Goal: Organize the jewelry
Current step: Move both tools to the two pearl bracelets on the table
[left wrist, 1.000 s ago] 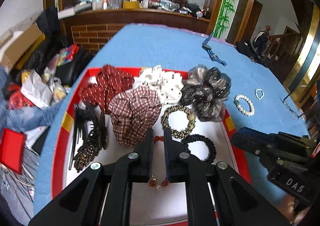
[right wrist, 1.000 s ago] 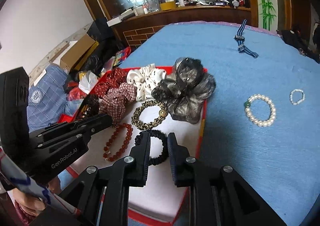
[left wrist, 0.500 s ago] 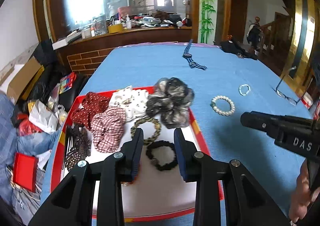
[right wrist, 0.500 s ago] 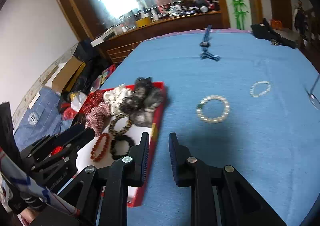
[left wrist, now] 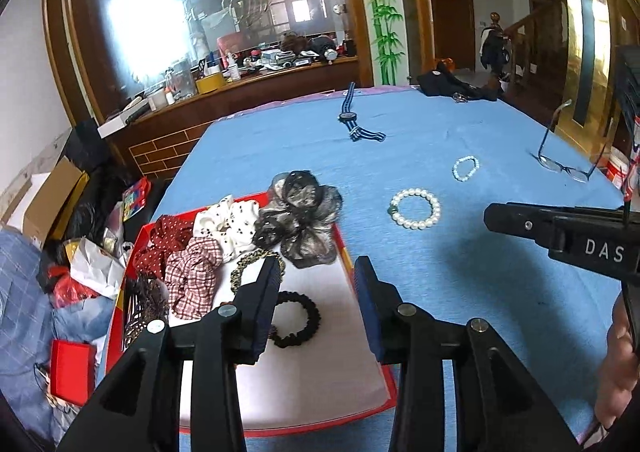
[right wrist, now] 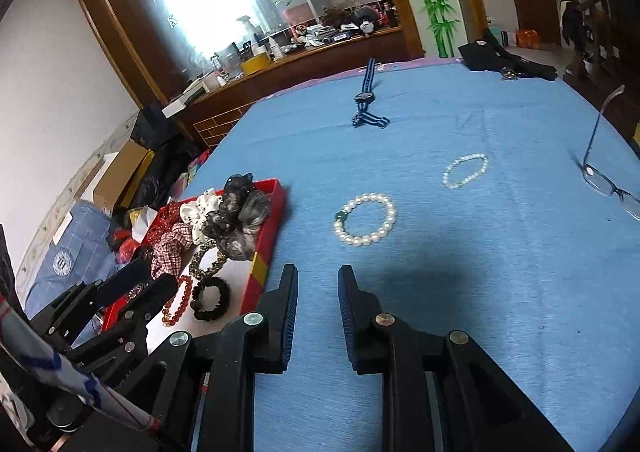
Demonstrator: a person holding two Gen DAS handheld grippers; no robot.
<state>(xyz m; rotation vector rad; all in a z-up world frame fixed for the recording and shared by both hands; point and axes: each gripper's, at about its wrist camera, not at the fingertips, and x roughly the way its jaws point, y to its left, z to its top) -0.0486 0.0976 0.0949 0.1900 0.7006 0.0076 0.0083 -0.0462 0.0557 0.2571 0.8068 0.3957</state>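
Observation:
A red-rimmed tray [left wrist: 344,248] [right wrist: 276,208] on the blue table holds several scrunchies, a gold bracelet [left wrist: 248,264], a black hair tie [left wrist: 298,320] and a red bead bracelet [right wrist: 176,302]. My left gripper [left wrist: 316,278] is open and empty above the tray. My right gripper [right wrist: 318,284] is open and empty over the bare cloth, right of the tray. A large pearl bracelet [left wrist: 416,209] [right wrist: 365,218] and a small pearl bracelet [left wrist: 465,168] [right wrist: 465,171] lie on the cloth ahead. A striped watch [left wrist: 354,120] [right wrist: 367,100] lies farther back.
Glasses [left wrist: 564,156] [right wrist: 608,168] stand near the table's right edge. A dark cloth with keys [right wrist: 504,60] lies at the far edge. Boxes, bags and clutter [left wrist: 68,236] crowd the floor to the left. A wooden counter [left wrist: 240,88] stands behind the table.
My left gripper opened, let go of the red bead bracelet and drew back. My right gripper swung right, off the tray and over the blue cloth toward the pearl bracelets.

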